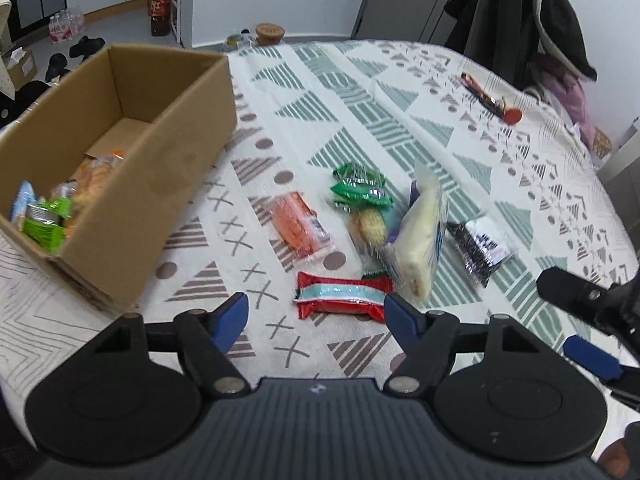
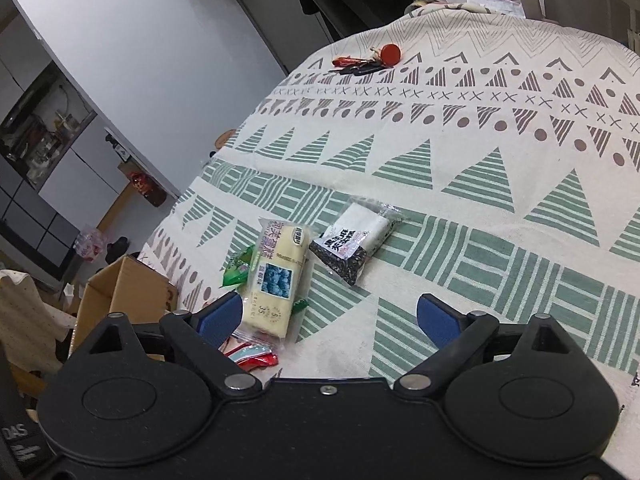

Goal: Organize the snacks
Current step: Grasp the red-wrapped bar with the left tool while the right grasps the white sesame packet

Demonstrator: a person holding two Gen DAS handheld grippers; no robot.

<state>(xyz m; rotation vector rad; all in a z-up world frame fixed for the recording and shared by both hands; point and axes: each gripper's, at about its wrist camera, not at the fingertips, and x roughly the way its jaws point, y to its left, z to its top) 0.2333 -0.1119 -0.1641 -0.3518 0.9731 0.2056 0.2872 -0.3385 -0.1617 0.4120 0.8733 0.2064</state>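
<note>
Left tongs (image 1: 316,312) apart, empty, low centre, over red wrapped bar (image 1: 342,296). Right tongs (image 2: 330,316) apart, empty. Snack packets (image 1: 420,232) clustered mid-frame on patterned surface (image 1: 440,92). Cardboard box (image 1: 168,184) at left, some snacks (image 1: 60,208) inside.

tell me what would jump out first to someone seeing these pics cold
The open cardboard box at the table's left, already holding a few snacks, draws the eye first. Right of it a loose cluster of packets lies on the patterned tablecloth: a red wrapper nearest, an orange packet, green packets, a pale cake bar and a black-and-white packet. Both tongs, left and right, hang open and empty above them.
</note>
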